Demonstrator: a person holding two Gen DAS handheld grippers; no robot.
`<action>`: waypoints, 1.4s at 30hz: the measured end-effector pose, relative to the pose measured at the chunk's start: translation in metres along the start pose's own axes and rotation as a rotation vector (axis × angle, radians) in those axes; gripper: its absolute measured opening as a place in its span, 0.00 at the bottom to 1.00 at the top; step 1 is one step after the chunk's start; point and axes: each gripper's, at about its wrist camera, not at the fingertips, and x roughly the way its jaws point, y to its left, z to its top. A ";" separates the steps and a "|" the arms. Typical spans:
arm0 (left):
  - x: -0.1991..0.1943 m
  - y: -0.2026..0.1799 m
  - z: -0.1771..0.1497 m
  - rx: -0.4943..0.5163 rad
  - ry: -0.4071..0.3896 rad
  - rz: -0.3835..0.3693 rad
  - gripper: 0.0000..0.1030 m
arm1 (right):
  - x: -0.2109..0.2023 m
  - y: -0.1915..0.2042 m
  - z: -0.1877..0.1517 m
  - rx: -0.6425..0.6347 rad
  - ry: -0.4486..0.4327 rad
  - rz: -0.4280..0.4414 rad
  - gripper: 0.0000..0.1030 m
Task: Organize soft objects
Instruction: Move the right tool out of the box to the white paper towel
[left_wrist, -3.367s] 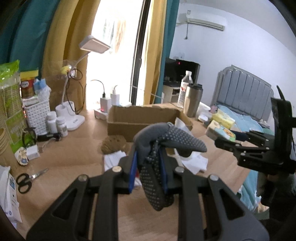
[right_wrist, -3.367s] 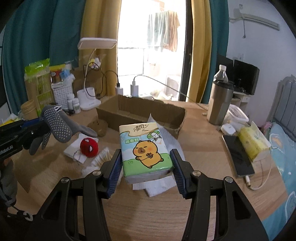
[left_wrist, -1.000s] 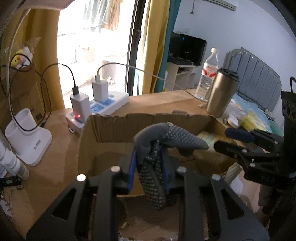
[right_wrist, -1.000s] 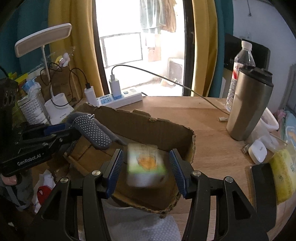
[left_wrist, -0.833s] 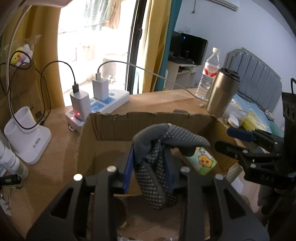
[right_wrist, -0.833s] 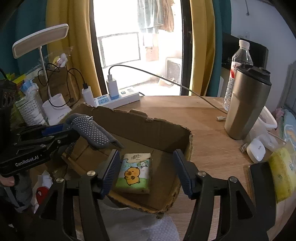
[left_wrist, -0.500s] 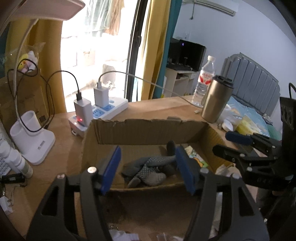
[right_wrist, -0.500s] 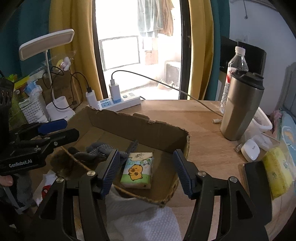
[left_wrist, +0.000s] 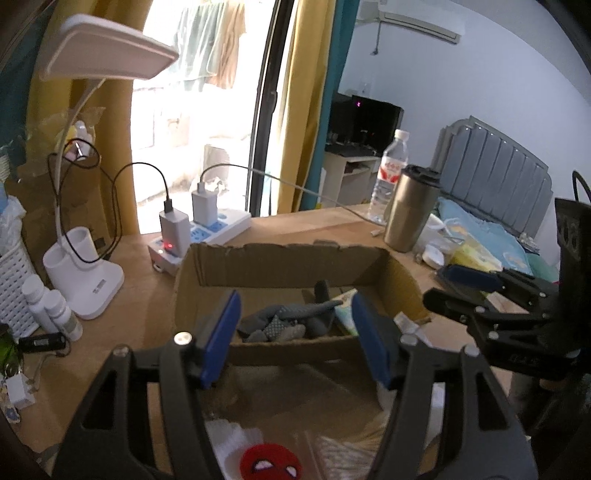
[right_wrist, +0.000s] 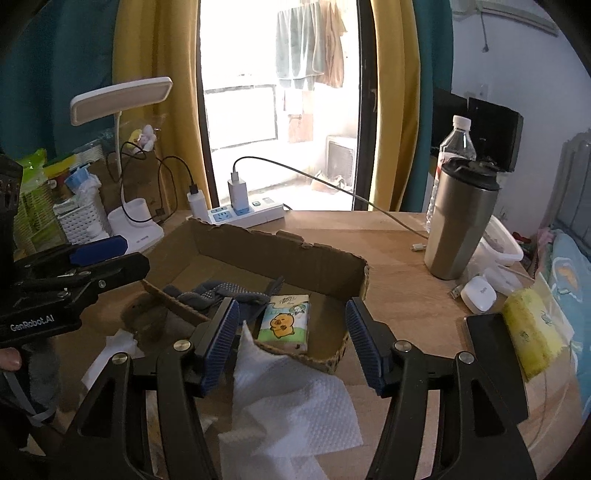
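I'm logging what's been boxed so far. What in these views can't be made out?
- Left wrist: tissue pack in the cardboard box, mostly hidden by the grey glove and the left gripper fingers.
- Left wrist: red plush ball, cut off by the bottom edge.
- Right wrist: box's near-left floor, behind its wall.

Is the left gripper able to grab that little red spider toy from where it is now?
Probably yes: the left gripper is open and the red spider toy lies uncovered on white paper just below it, outside the cardboard box.
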 end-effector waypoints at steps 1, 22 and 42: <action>-0.003 -0.001 -0.001 0.001 -0.003 -0.001 0.62 | -0.003 0.001 -0.001 0.000 -0.002 -0.001 0.62; -0.041 -0.015 -0.033 -0.007 -0.017 -0.020 0.63 | -0.034 0.011 -0.035 0.005 0.005 -0.006 0.62; -0.024 -0.024 -0.077 -0.048 0.076 0.003 0.63 | 0.006 0.007 -0.070 0.016 0.119 0.075 0.62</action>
